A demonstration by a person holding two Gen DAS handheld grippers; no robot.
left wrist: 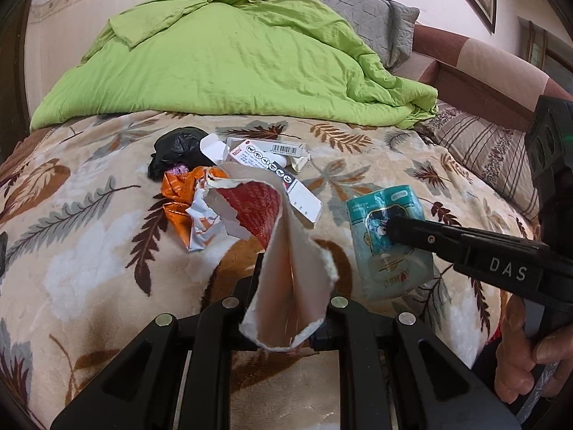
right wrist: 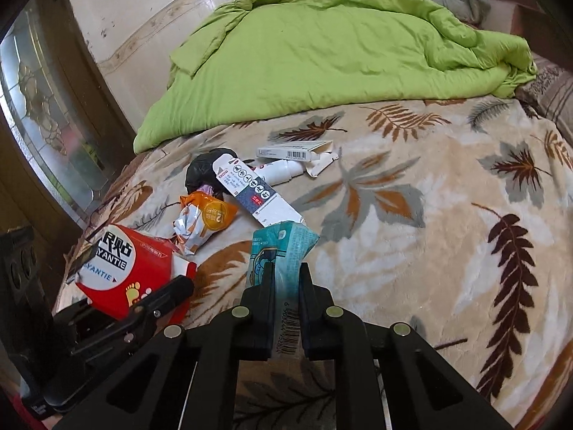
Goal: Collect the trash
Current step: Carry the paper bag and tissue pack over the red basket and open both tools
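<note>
With the left tongs (left wrist: 290, 326) clamped on a torn red carton (left wrist: 286, 251) and the right tongs (right wrist: 286, 297) clamped on a teal tissue packet (right wrist: 283, 251) just above the bed (right wrist: 412, 251), pickup looks done; next, both pieces need carrying to a bin, none visible.

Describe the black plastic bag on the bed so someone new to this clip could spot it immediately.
Start at the green quilt heaped on the leaf-print blanket. Just in front of its near edge lies a small trash pile; the black plastic bag is at its far left end, the only dark, crumpled lump among white boxes and an orange wrapper.
</note>
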